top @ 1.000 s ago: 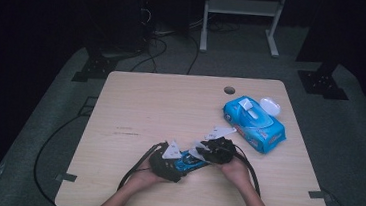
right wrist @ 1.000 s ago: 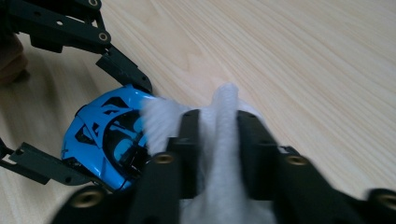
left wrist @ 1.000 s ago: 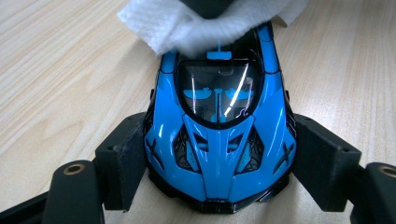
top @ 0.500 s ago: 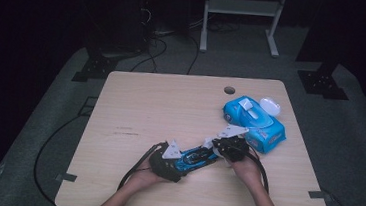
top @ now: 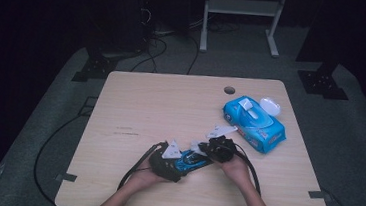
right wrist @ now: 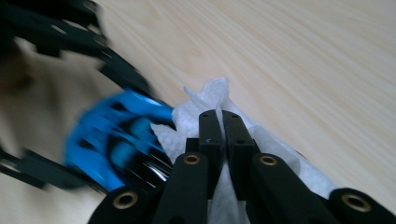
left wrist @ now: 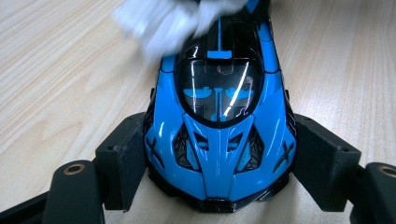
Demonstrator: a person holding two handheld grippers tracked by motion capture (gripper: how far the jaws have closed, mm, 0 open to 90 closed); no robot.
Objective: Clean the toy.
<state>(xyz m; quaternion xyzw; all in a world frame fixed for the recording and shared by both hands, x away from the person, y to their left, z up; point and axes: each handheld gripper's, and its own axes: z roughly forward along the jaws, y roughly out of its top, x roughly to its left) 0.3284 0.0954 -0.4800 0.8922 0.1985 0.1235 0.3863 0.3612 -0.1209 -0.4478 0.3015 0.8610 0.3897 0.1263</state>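
Both grippers were busy at the table's near edge: the left gripper clamped the car by its nose, and the right gripper pinched a wipe against the rear. Wiping looked under way; blur hid how much remained.

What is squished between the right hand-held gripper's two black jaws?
A white wipe, pinched in the right hand-held gripper beside the blue toy car; the right gripper view shows it.
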